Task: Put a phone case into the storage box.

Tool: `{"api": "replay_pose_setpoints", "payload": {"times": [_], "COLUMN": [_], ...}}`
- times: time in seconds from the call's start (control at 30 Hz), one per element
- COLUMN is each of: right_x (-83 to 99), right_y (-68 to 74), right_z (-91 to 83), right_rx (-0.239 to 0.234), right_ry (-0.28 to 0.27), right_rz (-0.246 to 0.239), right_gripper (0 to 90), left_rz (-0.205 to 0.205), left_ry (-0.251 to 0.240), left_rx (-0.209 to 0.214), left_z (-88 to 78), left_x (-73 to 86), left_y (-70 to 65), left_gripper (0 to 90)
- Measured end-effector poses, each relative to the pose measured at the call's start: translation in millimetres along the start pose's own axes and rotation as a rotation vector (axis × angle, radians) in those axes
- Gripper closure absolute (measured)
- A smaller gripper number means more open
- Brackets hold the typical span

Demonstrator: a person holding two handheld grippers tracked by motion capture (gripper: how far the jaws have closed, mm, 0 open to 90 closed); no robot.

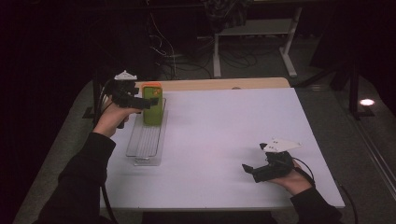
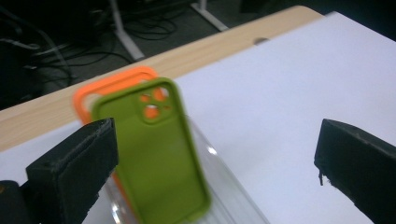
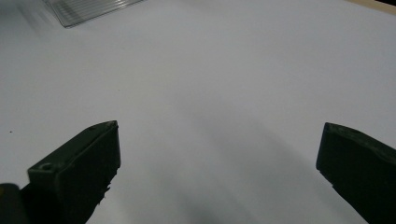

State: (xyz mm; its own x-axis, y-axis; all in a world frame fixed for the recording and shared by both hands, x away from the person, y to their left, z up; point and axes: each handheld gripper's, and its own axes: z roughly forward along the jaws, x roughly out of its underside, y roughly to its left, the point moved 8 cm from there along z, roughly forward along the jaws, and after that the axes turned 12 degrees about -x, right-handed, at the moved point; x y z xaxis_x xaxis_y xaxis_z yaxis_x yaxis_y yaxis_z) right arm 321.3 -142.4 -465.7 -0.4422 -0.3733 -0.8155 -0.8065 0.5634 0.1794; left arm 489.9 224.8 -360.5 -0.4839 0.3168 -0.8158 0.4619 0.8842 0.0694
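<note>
Right tongs (image 1: 252, 171) low over bare white bench (image 1: 224, 140), jaws spread, nothing between. Farther off, left tongs (image 1: 150, 103) released wide beside green phone case (image 1: 152, 104), upright in clear rack (image 1: 145, 140); orange case (image 1: 151, 86) just behind.

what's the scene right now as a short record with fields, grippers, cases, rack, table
left gripper: open, at the green case, fingers spread either side, not clamped
right gripper: open, low over bare table near the front right, holding nothing
green phone case: standing upright in the rack, camera cutout at top
orange phone case: upright directly behind the green one
clear rack: slotted, on the table's left side
table: white top, wooden strip at far edge
</note>
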Motion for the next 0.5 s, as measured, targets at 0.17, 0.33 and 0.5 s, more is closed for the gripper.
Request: {"api": "replay_pose_setpoints", "payload": {"times": [0.17,0.33,0.5], "right_x": [-0.7,-3.0,-4.7], "right_y": [-0.6,-0.6,0.8], "right_z": [-1.4,-3.2,-2.9], "right_rx": [-0.001,-0.006,-0.016], "right_ry": [0.007,-0.009,-0.004], "right_rz": [-0.006,0.006,-0.002], "right_gripper": [0.0,0.0,0.0], "left_rz": [0.048,0.074,0.095], "left_ry": [-0.004,-0.023,-0.035], "left_rx": [0.055,0.082,0.121], "left_z": [-9.0,-16.3,-21.5], "left_x": [5.2,11.2,20.8], "left_y": [-16.8,-30.4,-42.7], "left_gripper": [0.0,0.0,0.0]}}
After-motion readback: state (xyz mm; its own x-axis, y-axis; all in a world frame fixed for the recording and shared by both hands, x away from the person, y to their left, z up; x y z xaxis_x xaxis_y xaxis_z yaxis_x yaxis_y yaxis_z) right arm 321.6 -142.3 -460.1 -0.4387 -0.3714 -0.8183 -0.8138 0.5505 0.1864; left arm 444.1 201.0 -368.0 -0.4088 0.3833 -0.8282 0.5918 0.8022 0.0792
